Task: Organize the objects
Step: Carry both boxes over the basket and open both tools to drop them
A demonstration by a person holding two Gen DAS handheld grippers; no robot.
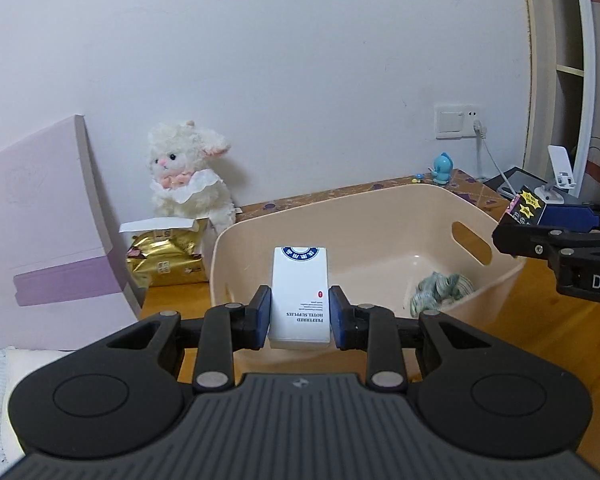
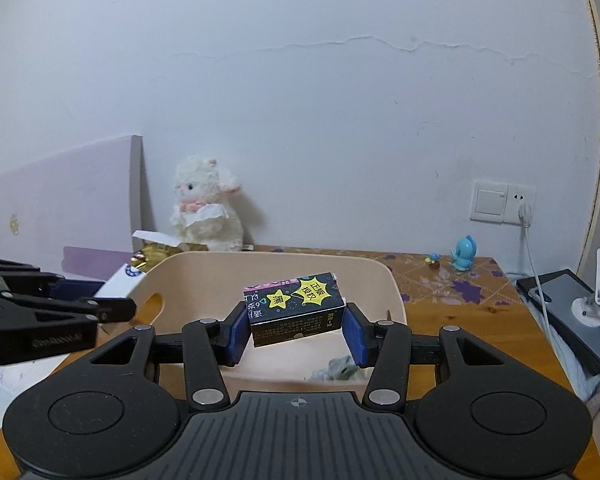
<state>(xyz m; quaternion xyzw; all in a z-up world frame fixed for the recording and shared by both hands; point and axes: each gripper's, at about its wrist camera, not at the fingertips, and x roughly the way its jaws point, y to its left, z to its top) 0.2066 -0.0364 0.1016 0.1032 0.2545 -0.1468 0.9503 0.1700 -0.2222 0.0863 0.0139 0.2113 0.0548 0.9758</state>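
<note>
Two boxes are up off the worktop, one in each of my grippers. My left gripper (image 1: 299, 312) is clamped on a white box (image 1: 300, 296), its blue pads pressing both long sides; the box points forward from me, its printed text upside down to my eye, and it hangs over the near rim of the beige bin (image 1: 384, 216). My right gripper (image 2: 295, 332) grips a black box (image 2: 296, 308) with yellow star labels, held slightly tilted, pads against its two ends, also above the bin (image 2: 204, 276). In the left wrist view that same black box (image 1: 526, 208) shows at the far right, past the bin's handle slot.

Down inside the bin, right of my left gripper, lies a crumpled greenish cloth (image 1: 440, 290). Beyond the bin to the left sit a gold packet (image 1: 166, 260) and, behind it, a white plush lamb (image 1: 188, 172) against the wall. Further left leans a lilac board (image 1: 48, 240). Ahead and to the right, a small blue figurine (image 1: 443, 169) stands on the patterned back strip of the worktop (image 1: 560, 332), below a wall socket (image 1: 458, 121) with a cable plugged in.
</note>
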